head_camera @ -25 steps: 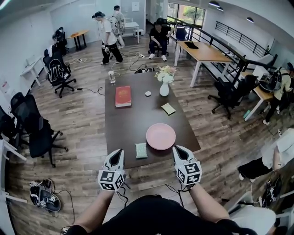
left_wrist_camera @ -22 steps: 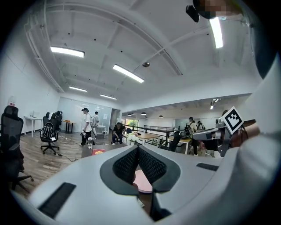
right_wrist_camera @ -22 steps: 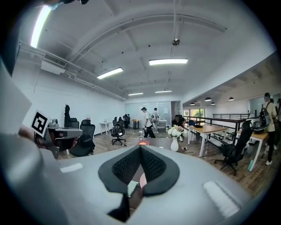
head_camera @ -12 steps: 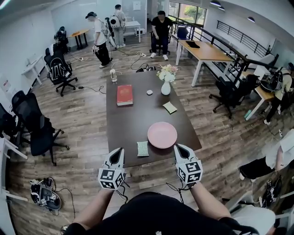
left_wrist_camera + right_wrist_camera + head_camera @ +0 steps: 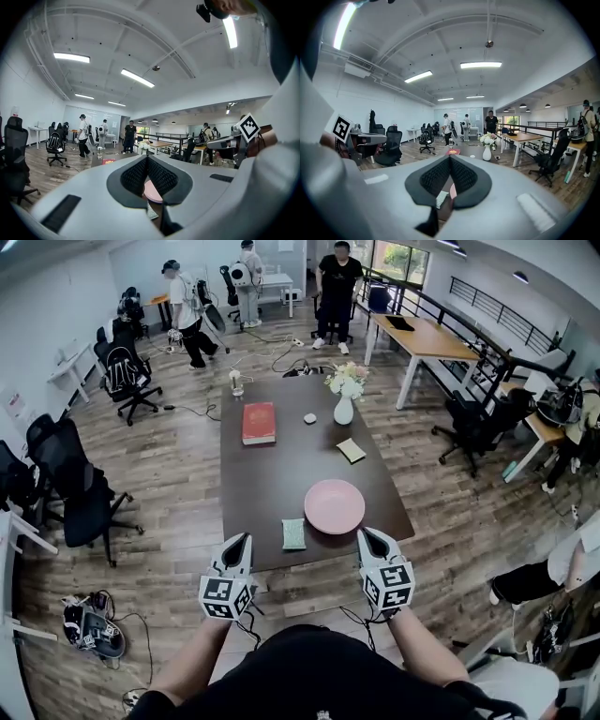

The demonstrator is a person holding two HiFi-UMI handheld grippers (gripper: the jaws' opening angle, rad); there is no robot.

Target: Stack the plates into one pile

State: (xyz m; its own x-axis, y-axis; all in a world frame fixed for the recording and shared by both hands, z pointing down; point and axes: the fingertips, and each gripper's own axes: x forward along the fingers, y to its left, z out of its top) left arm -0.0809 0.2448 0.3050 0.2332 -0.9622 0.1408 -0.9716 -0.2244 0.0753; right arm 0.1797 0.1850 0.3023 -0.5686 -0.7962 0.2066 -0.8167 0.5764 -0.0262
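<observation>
Head view: my left gripper (image 5: 240,542) and right gripper (image 5: 368,538) hang closed and empty, near the pink plate (image 5: 334,506); stacking looks done, so next I'd just withdraw.

Plate (image 5: 334,506) on table (image 5: 262,474), sponge (image 5: 293,533) left, book (image 5: 259,423) behind

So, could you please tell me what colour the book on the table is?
The book is red, with a small light mark on its cover; the head view shows it best.
</observation>
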